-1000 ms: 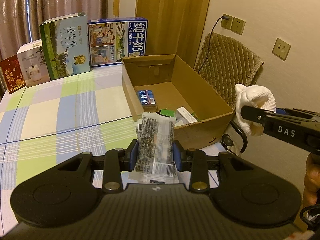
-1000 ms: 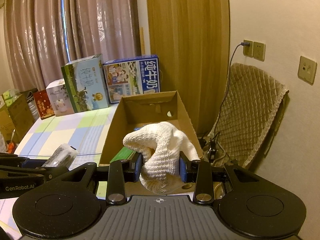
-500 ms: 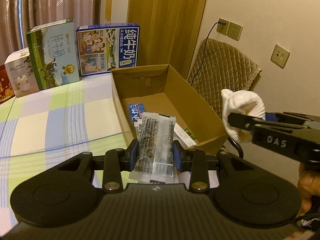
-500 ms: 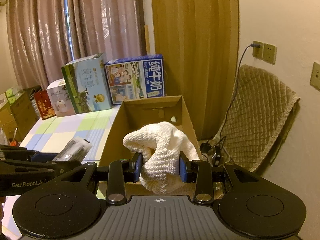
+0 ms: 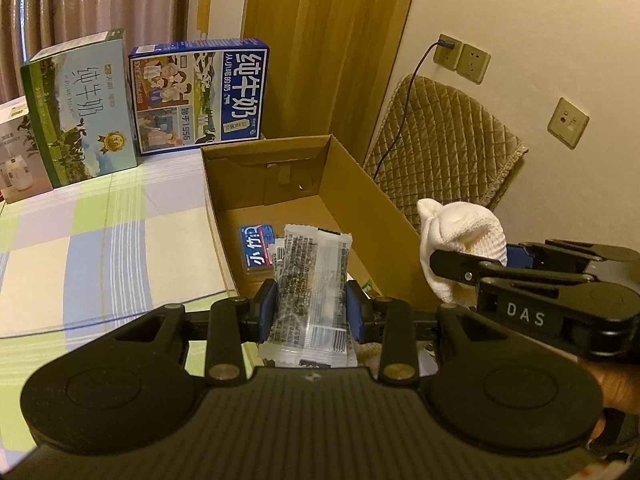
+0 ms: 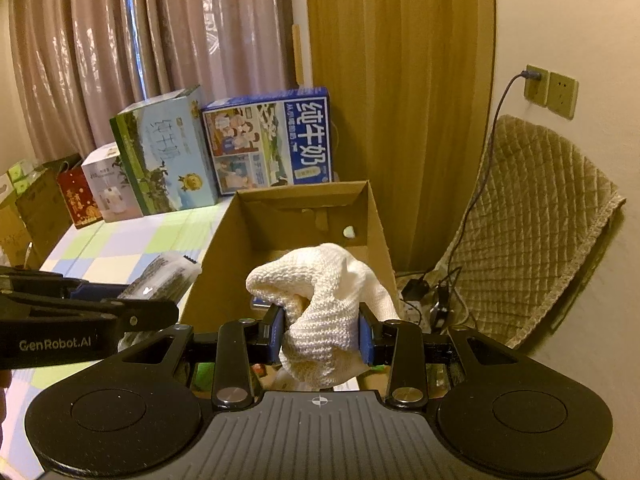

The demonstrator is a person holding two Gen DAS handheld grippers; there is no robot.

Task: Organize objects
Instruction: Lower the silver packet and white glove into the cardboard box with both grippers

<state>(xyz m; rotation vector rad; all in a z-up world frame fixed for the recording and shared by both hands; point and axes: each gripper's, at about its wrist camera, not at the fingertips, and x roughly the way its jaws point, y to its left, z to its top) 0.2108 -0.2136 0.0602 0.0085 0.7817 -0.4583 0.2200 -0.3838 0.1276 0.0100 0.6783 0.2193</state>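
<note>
My left gripper (image 5: 311, 311) is shut on a clear snack packet (image 5: 312, 280) with dark print, held over the near end of an open cardboard box (image 5: 360, 184). A blue pack (image 5: 256, 250) lies on the box floor. My right gripper (image 6: 321, 338) is shut on a bunched white knitted cloth (image 6: 320, 304), held over the same box (image 6: 376, 220) at its near end. In the left wrist view the cloth (image 5: 464, 236) and right gripper (image 5: 460, 258) hang to the right of the box. The right wrist view shows the left gripper (image 6: 172, 312) with the packet (image 6: 164, 276) at the left.
The box sits on a bed with a checked sheet (image 5: 100, 240). Two milk cartons (image 5: 80, 108) (image 5: 200, 96) and a small white box (image 5: 12, 168) stand at the far edge. A quilted chair (image 5: 440, 140) and a wall socket with a cable (image 5: 448, 50) are to the right.
Both grippers have moved forward towards the cardboard box, which now looms larger and nearer. Each keeps its hold, the left on the packet and the right on the cloth.
</note>
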